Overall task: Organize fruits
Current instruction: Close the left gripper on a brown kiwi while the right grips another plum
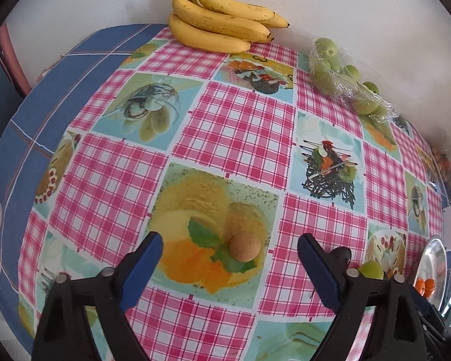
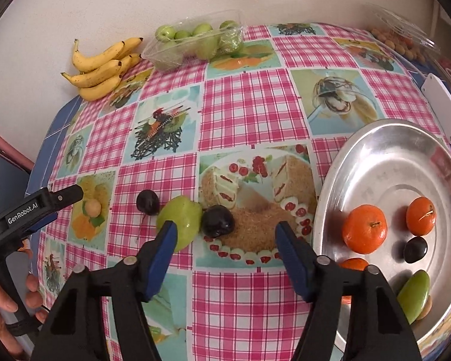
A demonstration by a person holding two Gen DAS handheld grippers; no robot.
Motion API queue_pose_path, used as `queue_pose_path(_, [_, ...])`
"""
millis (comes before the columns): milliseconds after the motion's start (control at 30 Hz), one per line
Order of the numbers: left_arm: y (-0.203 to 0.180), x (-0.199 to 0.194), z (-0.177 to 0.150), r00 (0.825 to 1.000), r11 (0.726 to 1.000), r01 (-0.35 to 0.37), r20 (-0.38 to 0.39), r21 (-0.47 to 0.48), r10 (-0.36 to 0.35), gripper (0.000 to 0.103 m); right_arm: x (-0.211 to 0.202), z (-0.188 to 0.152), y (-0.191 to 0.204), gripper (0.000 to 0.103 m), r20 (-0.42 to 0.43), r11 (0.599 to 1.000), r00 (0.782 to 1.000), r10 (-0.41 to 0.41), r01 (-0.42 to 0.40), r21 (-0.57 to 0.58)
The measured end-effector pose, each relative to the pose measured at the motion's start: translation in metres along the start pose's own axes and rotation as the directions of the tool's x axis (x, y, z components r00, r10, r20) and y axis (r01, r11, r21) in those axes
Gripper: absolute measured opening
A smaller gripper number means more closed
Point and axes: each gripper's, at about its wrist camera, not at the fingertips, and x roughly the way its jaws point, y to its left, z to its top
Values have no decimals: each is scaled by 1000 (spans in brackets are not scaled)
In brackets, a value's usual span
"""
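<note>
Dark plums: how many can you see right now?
3. Two dark round plums lie on the checked tablecloth, one left and one right of the green fruit; a third sits in the silver metal tray.

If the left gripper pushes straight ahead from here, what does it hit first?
Most likely the small tan round fruit lying on the tablecloth between and just ahead of the open left gripper. Beyond it the cloth looks bare up to the bananas, though depth is uncertain.
</note>
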Motion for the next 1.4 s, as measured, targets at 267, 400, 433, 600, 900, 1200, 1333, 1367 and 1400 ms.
queue_pose_path(267, [2, 15, 1, 998, 999, 42, -36, -33, -43, 69, 12, 3, 1, 43, -28, 1000, 1000, 10, -10, -2])
queue_pose_path(400, [1, 20, 0, 997, 998, 53, -51, -39, -55, 57, 18, 4, 2, 36, -43, 1000, 999, 9, -9, -5])
queue_pose_path(433, [1, 21, 0, 997, 998, 57, -54, -40, -59, 54, 20, 4, 3, 36, -46, 1000, 999, 7, -7, -4])
queue_pose_path(600, [1, 26, 0, 996, 996, 61, -64, -58, -65, 50, 23, 4, 2, 35, -52, 1000, 999, 16, -16, -3])
queue_pose_path(900, [2, 31, 0, 994, 994, 76, -77, -73, -81, 40, 25, 5, 6, 27, -59, 999, 997, 42, -42, -5])
queue_pose_path(1200, [1, 31, 1, 993, 993, 89, -74, -71, -95, 31, 24, 5, 2, 25, -58, 998, 997, 54, -54, 15])
queue_pose_path(1333, [1, 32, 0, 992, 993, 97, -79, -73, -103, 28, 22, 4, -1, 24, -58, 998, 996, 66, -64, 29])
queue_pose_path(1367, [1, 32, 0, 991, 992, 100, -78, -76, -106, 27, 22, 4, -1, 24, -57, 997, 996, 67, -65, 30])
queue_pose_path(1400, [1, 32, 0, 991, 992, 103, -77, -79, -109, 27, 21, 4, -2, 24, -57, 997, 996, 69, -67, 33])
